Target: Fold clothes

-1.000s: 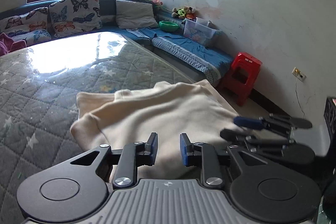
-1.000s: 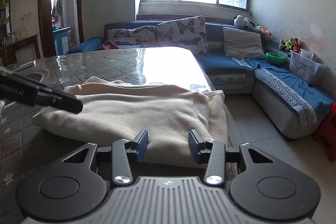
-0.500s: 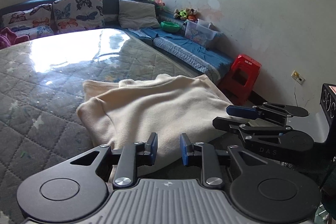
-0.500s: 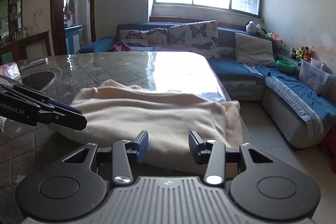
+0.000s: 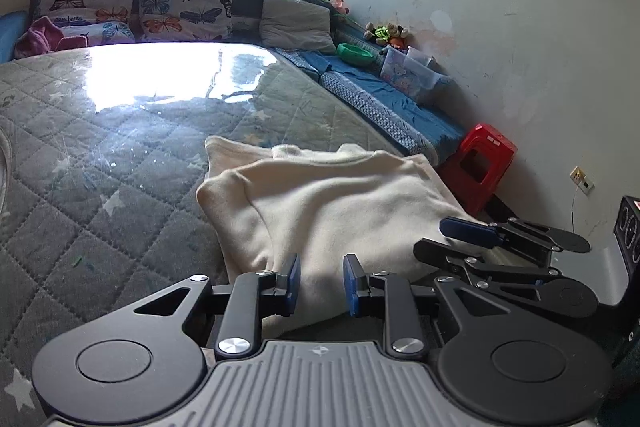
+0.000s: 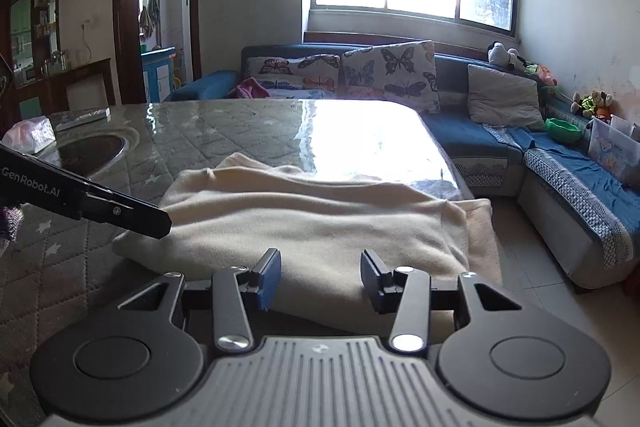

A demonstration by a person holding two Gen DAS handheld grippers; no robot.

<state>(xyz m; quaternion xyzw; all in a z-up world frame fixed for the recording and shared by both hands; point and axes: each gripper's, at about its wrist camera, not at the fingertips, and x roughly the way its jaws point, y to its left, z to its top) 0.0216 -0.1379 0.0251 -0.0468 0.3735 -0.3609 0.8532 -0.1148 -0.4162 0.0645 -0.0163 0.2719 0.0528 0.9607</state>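
A cream garment [image 5: 332,203] lies folded on the grey quilted table top [image 5: 100,163], near its right corner. It also shows in the right wrist view [image 6: 312,223]. My left gripper [image 5: 320,285] is open and empty, just short of the garment's near edge. My right gripper [image 6: 320,277] is open and empty at the same near edge, further right. The right gripper also shows at the right of the left wrist view [image 5: 472,231]. The left gripper's finger enters the right wrist view from the left [image 6: 120,213].
A blue sofa [image 6: 560,163] with butterfly cushions [image 6: 384,71] runs behind and right of the table. A red stool [image 5: 480,163] stands by the wall. A round sunken bowl [image 6: 92,151] and a tissue pack [image 6: 28,135] sit on the table's far left.
Both grippers have drawn back and risen slightly from the garment, staying open. The garment has not moved.
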